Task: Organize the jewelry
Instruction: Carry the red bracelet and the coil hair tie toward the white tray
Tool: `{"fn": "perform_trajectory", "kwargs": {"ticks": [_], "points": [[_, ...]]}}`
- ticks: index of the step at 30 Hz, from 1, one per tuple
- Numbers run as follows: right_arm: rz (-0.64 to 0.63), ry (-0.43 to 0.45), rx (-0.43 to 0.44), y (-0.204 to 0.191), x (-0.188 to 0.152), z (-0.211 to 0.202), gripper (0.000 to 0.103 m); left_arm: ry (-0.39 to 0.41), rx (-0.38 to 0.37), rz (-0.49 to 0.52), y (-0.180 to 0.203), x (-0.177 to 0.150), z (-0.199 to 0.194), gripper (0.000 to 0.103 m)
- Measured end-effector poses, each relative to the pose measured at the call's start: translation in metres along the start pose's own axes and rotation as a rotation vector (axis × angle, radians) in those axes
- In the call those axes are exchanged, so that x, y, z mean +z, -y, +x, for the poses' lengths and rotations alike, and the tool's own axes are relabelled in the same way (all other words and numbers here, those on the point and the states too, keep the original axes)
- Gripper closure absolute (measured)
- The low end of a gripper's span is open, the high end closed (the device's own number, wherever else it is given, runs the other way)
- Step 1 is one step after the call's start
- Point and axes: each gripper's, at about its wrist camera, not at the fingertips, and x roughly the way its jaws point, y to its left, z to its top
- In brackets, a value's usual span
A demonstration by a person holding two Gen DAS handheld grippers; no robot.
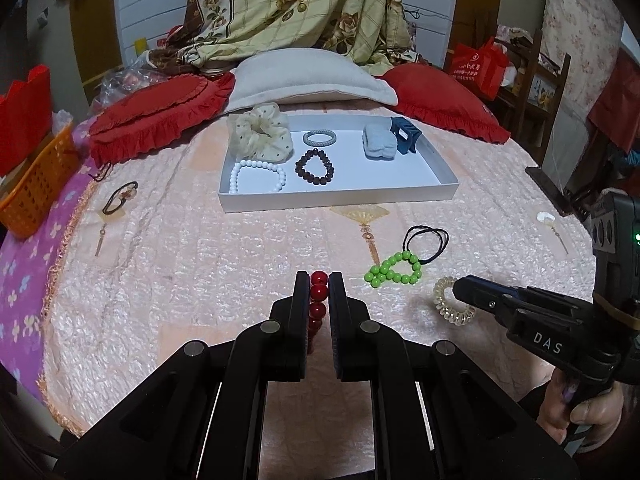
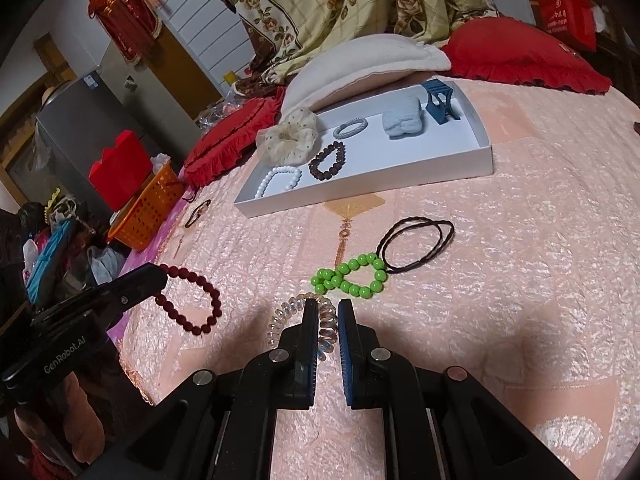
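Note:
My left gripper (image 1: 319, 280) is shut on a red bead bracelet (image 1: 318, 300), which hangs from it in the right wrist view (image 2: 196, 300). My right gripper (image 2: 329, 307) is shut on a clear spiral hair tie (image 2: 294, 312), also in the left wrist view (image 1: 448, 304). A white tray (image 1: 344, 194) at the far middle holds a cream scrunchie (image 1: 260, 130), a white bead bracelet (image 1: 258, 176), a dark bead bracelet (image 1: 314, 168), a grey band (image 1: 319, 137), a pale blue item (image 1: 378, 144) and a blue claw clip (image 1: 405, 134). A green bead bracelet (image 1: 394, 270) and black hair ties (image 1: 426, 242) lie on the bedspread.
Red cushions (image 1: 156, 116) and a white pillow (image 1: 308, 80) lie behind the tray. An orange basket (image 1: 36, 184) sits at the left edge. A dark hair tie (image 1: 120, 198) lies left on the bedspread and a small pale item (image 1: 546, 218) far right.

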Motion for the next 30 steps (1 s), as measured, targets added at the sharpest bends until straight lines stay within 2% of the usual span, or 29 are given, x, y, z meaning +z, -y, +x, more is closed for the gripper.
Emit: {"fn": "perform_trajectory", "kwargs": {"ticks": [8,30], "points": [[-0.019,0.0,-0.037,-0.006,-0.007,-0.009,0.094,0.012,0.0,-0.022,-0.006,-0.004,-0.012,0.095],[-0.042,-0.036,-0.019,-0.02,-0.012,0.002,0.094,0.009,0.027,-0.044,-0.015,-0.006,-0.018,0.095]]}}
